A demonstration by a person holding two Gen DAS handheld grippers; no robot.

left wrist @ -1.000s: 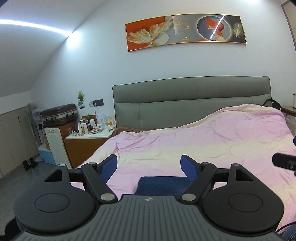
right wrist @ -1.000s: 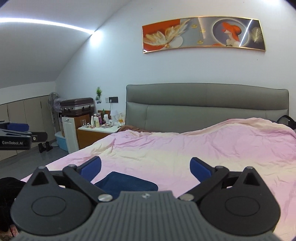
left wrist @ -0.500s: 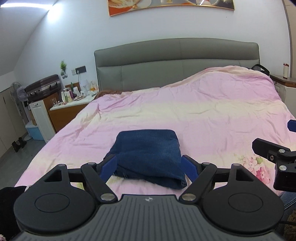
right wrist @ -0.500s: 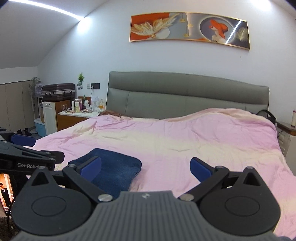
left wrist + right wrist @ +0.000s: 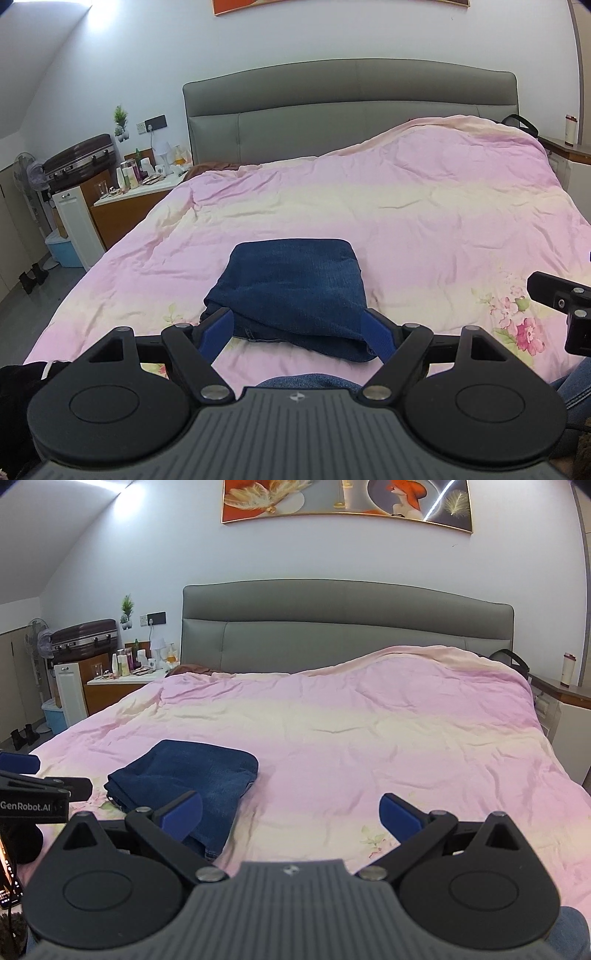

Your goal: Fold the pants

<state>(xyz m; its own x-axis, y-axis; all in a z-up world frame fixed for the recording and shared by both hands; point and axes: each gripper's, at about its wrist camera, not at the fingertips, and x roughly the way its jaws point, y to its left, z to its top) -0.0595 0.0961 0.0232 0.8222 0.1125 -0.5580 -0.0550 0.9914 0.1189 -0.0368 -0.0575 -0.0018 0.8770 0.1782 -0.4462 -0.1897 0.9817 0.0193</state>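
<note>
Bed: pink quilt [image 5: 406,221] is spread below a grey headboard [image 5: 351,99].
Pants [image 5: 295,291]: seen folded into a blue bundle, near edge, left of centre.
Left gripper [image 5: 299,334]: fingers held apart, nothing clamped.
Right gripper [image 5: 291,812]: fingers held apart, nothing clamped.

Pink duvet [image 5: 406,221], grey headboard [image 5: 351,96], suitcase [image 5: 79,158]

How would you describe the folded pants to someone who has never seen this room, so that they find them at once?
Start at the large bed with the grey headboard and the pink and cream duvet. Near its foot end lies a compact folded bundle, the pants. They are the only dark blue denim thing on that pale cover.
</note>
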